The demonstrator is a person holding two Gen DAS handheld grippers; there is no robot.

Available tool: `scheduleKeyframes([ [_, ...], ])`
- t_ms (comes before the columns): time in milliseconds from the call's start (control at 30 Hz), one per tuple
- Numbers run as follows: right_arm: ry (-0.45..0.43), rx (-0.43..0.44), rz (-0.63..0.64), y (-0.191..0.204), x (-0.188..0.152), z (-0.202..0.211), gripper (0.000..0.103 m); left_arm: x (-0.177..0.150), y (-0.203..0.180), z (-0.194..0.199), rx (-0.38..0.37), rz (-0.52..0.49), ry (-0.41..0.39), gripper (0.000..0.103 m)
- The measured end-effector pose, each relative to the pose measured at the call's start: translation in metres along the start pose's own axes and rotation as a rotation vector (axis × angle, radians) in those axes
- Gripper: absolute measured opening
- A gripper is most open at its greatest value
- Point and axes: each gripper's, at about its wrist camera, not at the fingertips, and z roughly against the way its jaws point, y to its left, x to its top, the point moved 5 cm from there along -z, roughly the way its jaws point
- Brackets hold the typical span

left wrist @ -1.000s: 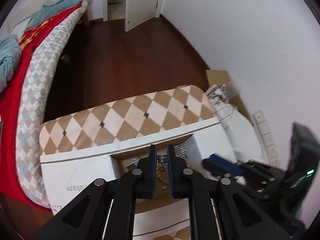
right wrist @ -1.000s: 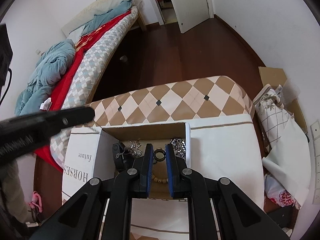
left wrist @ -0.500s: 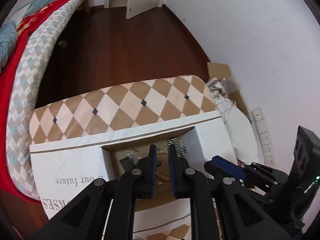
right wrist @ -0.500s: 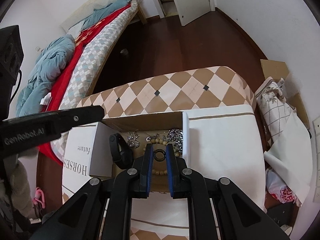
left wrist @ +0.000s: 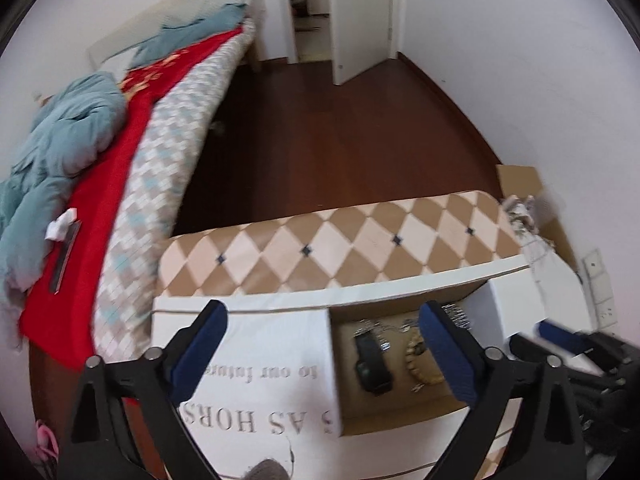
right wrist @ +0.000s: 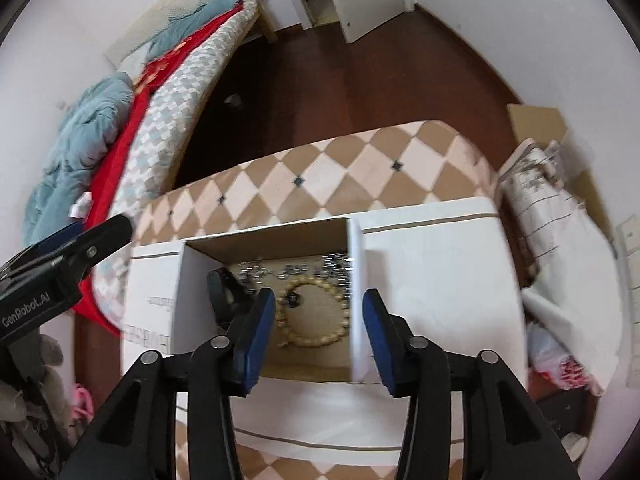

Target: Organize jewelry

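An open white cardboard box (right wrist: 432,264) with a brown bottom lies on a checkered table. In it are a wooden bead bracelet (right wrist: 316,312), a black wristband (right wrist: 226,288), a small dark ring (right wrist: 293,299) and silver chains (right wrist: 304,266) along the far wall. My right gripper (right wrist: 320,330) is open and empty above the box. My left gripper (left wrist: 324,344) is wide open and empty over the box's left flap (left wrist: 256,364). The bracelet (left wrist: 416,360) and wristband (left wrist: 372,364) also show in the left wrist view.
The checkered table (left wrist: 340,248) stands beside a bed (left wrist: 132,160) with red and blue bedding on the left. A cardboard piece and patterned bags (right wrist: 552,184) lie at the right by the wall. Dark wood floor (left wrist: 344,136) leads to an open door.
Both grippers have opened. The right gripper let go of the small dark ring, which now lies in the box. The left gripper swung left and up.
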Motion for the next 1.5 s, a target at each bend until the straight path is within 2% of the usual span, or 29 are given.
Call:
scheduleKeyframes([
  [67, -0.011, -0.063, 0.032, 0.0, -0.001, 0.003, 0.073, -0.01, 0.007, 0.003, 0.027, 0.016, -0.008, 0.102],
  [133, -0.023, -0.146, 0.072, 0.002, -0.004, 0.006, 0.085, -0.02, 0.011, 0.004, 0.044, 0.025, -0.008, 0.102],
  [167, -0.025, -0.168, 0.083, 0.002, -0.005, 0.007, 0.09, -0.026, 0.014, 0.004, 0.057, 0.03, -0.008, 0.102],
  [233, -0.026, -0.223, 0.115, 0.004, -0.011, 0.008, 0.095, -0.038, 0.016, 0.006, 0.071, 0.032, -0.005, 0.102],
  [267, -0.025, -0.238, 0.121, 0.005, -0.014, 0.008, 0.102, -0.044, 0.017, 0.006, 0.073, 0.035, -0.001, 0.102],
  [433, -0.027, -0.266, 0.117, 0.007, -0.029, 0.015, 0.103, -0.066, 0.019, 0.015, 0.087, 0.047, 0.007, 0.102],
  [633, -0.058, -0.268, 0.114, 0.013, -0.043, 0.042, 0.103, -0.082, 0.016, 0.044, 0.069, 0.065, -0.005, 0.102],
  [1200, -0.299, -0.271, 0.142, 0.047, -0.103, 0.214, 0.103, -0.119, 0.017, 0.201, 0.02, 0.135, -0.188, 0.102],
  [1500, -0.39, -0.255, 0.165, 0.066, -0.132, 0.29, 0.103, -0.137, 0.013, 0.263, -0.009, 0.132, -0.224, 0.102],
])
